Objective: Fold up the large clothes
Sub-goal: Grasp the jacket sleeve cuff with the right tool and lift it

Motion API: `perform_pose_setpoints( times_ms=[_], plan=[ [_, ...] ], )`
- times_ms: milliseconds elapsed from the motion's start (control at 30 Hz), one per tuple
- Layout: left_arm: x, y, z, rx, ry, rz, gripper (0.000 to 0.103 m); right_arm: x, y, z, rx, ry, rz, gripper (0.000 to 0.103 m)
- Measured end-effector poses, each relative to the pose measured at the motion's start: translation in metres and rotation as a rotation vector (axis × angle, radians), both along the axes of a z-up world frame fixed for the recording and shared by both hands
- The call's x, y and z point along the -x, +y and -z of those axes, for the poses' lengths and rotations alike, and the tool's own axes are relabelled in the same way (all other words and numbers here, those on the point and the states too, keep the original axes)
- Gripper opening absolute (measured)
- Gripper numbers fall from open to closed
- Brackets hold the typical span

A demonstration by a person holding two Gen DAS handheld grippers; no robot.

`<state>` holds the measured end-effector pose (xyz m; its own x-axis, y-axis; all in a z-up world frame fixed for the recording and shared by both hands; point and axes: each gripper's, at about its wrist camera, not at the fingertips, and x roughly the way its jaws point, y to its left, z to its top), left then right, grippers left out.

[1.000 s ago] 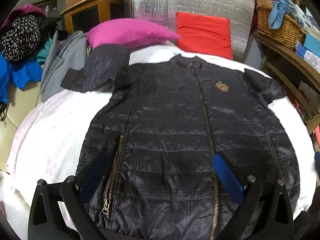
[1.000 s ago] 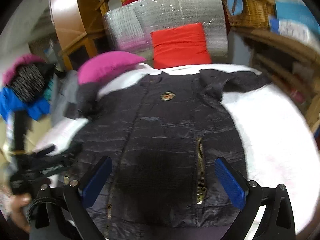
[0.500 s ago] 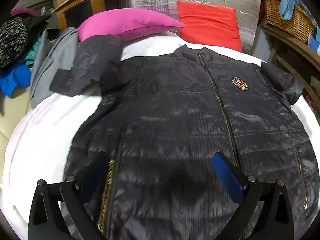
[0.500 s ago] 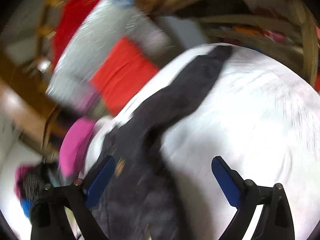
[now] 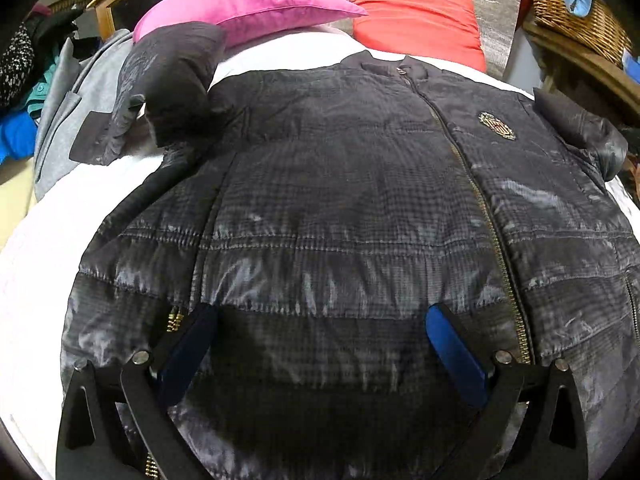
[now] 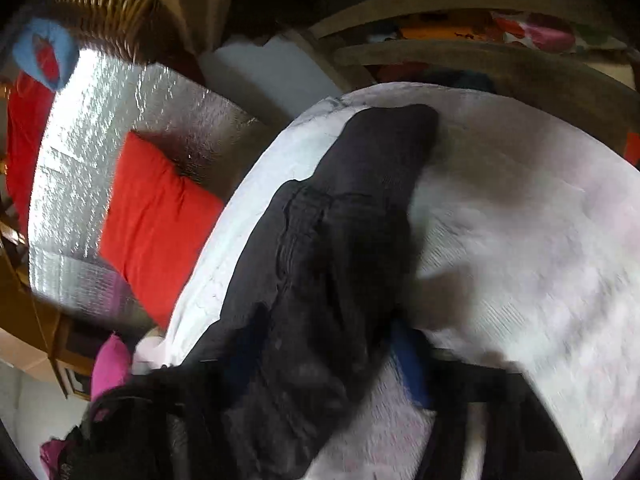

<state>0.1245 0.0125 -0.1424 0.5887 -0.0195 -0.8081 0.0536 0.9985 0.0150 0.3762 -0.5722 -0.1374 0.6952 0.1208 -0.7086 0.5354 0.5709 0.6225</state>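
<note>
A dark quilted jacket (image 5: 340,184) lies front up and zipped on a white padded cover (image 5: 52,240). Its left sleeve (image 5: 168,80) is bent up beside the pink pillow. My left gripper (image 5: 320,316) hangs open just over the jacket's lower front, nothing between its blue pads (image 5: 452,356). In the right wrist view the jacket's other sleeve (image 6: 360,200) runs away from me across the cover (image 6: 520,240). My right gripper (image 6: 324,364) is closing its jaws on that sleeve near the shoulder. One blue pad (image 6: 412,364) shows against the fabric; the other is hidden under it.
A pink pillow (image 5: 248,4) and a red cushion (image 5: 416,16) sit at the far end against silver foil (image 6: 100,120). A grey garment (image 5: 68,120) and piled clothes (image 5: 16,60) lie left. A wicker basket (image 5: 580,12) on wooden shelves (image 6: 480,60) stands right.
My right gripper swung from the jacket's hem to its right sleeve, rolled, and narrowed from wide open onto the fabric. My left gripper sank closer to the jacket front, still open.
</note>
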Motion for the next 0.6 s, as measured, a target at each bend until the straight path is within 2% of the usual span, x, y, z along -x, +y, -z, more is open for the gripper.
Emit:
perform_pose_setpoints(
  times_ms=[33,67,267,400,433,533,600],
  plan=[
    [0.000,0.001,0.000,0.005,0.000,0.000,0.103,-0.001,0.003,-0.003,0.025,0.008,-0.017,0.019],
    [0.000,0.002,0.000,0.010,-0.002,0.000,0.103,0.000,0.007,-0.009,0.051,-0.002,-0.029,0.017],
    [0.000,0.002,0.001,0.012,-0.010,-0.001,0.103,0.002,0.068,-0.100,0.224,-0.156,-0.161,0.015],
    [0.001,0.002,0.002,0.013,-0.018,-0.002,0.103,0.006,0.138,-0.161,0.294,-0.276,-0.277,0.014],
    [0.001,0.002,0.002,0.013,-0.019,-0.002,0.103,0.008,0.167,-0.176,0.317,-0.311,-0.327,0.014],
    [0.001,0.002,0.002,0.016,-0.023,-0.003,0.103,0.015,0.236,-0.195,0.328,-0.371,-0.450,0.014],
    [0.002,0.003,0.001,0.020,-0.023,-0.004,0.103,0.022,0.289,-0.191,0.306,-0.382,-0.536,0.015]
  ],
)
